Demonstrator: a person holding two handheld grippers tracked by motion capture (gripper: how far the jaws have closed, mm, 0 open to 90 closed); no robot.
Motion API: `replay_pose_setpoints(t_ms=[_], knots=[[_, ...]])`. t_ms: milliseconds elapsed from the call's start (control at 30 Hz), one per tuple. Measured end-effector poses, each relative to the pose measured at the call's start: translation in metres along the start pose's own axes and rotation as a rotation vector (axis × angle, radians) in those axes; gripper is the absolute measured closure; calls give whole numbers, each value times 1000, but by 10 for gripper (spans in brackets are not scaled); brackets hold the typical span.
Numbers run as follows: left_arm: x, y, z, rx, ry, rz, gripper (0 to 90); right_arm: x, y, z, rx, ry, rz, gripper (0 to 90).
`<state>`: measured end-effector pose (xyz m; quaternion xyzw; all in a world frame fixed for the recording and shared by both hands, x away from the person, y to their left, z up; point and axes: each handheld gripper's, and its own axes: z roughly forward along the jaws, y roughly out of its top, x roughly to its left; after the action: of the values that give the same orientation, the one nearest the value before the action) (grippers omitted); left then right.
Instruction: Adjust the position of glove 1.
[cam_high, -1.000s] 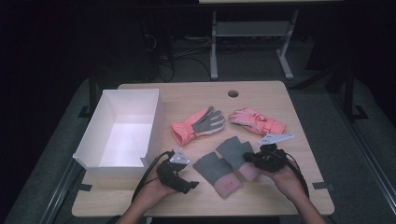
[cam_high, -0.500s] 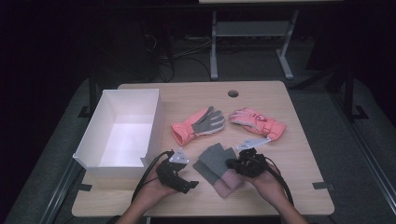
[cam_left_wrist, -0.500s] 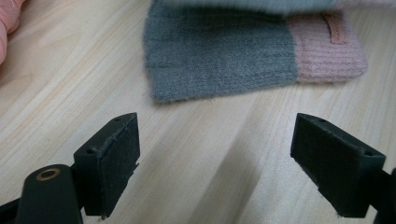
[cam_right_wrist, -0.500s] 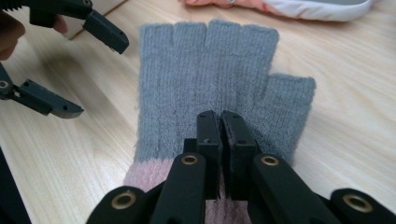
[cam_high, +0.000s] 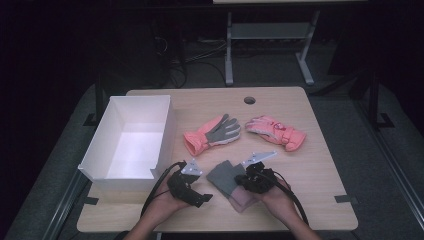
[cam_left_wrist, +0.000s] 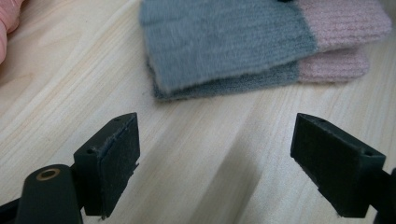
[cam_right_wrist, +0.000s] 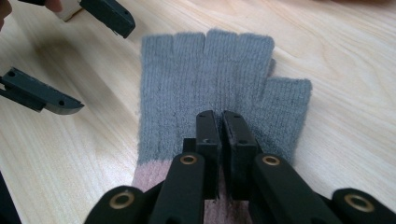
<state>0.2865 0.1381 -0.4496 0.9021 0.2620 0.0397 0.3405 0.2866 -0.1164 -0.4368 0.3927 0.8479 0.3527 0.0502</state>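
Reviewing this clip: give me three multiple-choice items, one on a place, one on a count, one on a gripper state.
1. Where is the white box?
A. on the table's left side
B. on the table's right side
C. on the floor

2. How many pink ski gloves lie on the table?
A. one
B. two
C. four

3. How do the jaws of the left gripper stand?
A. shut
B. clamped on cloth
C. wide apart

Answers: 1 A, the high view shows it at the left edge. 2 B, one beside the other. 3 C, bare wood between them.

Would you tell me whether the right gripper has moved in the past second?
Yes: the right gripper moved left, toward the white box, carrying one grey glove onto the other.
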Motion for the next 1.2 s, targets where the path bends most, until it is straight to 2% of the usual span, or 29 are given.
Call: replay_pose_setpoints(t_ms=[33, 67, 133, 200, 233, 267, 333, 367, 400, 433, 467, 500, 533, 633, 700, 733, 767, 800, 833, 1000, 1200], knots=[[0, 0, 0, -2, -1, -4, 154, 0, 0, 1, -9, 0, -1, 756], [0, 0, 0, -2, -1, -4, 157, -1, 0, 0, -19, 6, -18, 726], [-1, 0, -2, -21, -2, -15, 200, -2, 0, -7, -56, 8, -16, 699], [0, 1, -4, -18, -7, -6, 232, -4, 0, -11, -74, 9, -21, 717], [-1, 1, -6, -25, -11, -1, 306, -6, 0, -15, -89, 4, -40, 764], [-1, 2, -10, -34, -23, 1, 480, -12, -1, -24, -104, -15, -73, 873], [-3, 3, -11, -43, -37, -9, 659, -16, -2, -28, -104, -16, -87, 898], [-4, 4, -11, -44, -52, -8, 659, -20, -3, -32, -98, -33, -95, 899], [-5, 5, -12, -31, -59, 8, 750, -24, -5, -34, -91, -36, -101, 899], [-10, 7, -9, -26, -95, 9, 877, -32, -12, -39, -68, -51, -110, 899], [-10, 7, -9, -26, -95, 9, 896, -32, -12, -39, -68, -51, -110, 899], [-16, 10, -5, -2, -123, 30, 896, -38, -18, -42, -56, -57, -117, 899], [-16, 10, -5, -2, -123, 30, 897, -38, -18, -42, -56, -57, -117, 899], [-34, 15, 7, 17, -156, 69, 897, -49, -32, -49, -30, -57, -107, 899], [-43, 19, 14, 25, -168, 92, 897, -51, -37, -51, -25, -52, -101, 899], [-43, 19, 14, 25, -168, 92, 897, -51, -40, -52, -22, -41, -96, 900], [-51, 23, 21, 27, -181, 111, 897, -51, -43, -52, -16, -36, -98, 899], [-51, 23, 21, 27, -181, 111, 897, -51, -43, -52, -16, -36, -98, 899], [-57, 27, 27, 41, -195, 130, 897, -50, -49, -49, 3, -24, -100, 900], [-64, 32, 39, 65, -204, 153, 897, -47, -47, -41, 29, -16, -120, 900], [-65, 33, 43, 81, -193, 171, 897, -44, -46, -36, 53, 2, -144, 900]])
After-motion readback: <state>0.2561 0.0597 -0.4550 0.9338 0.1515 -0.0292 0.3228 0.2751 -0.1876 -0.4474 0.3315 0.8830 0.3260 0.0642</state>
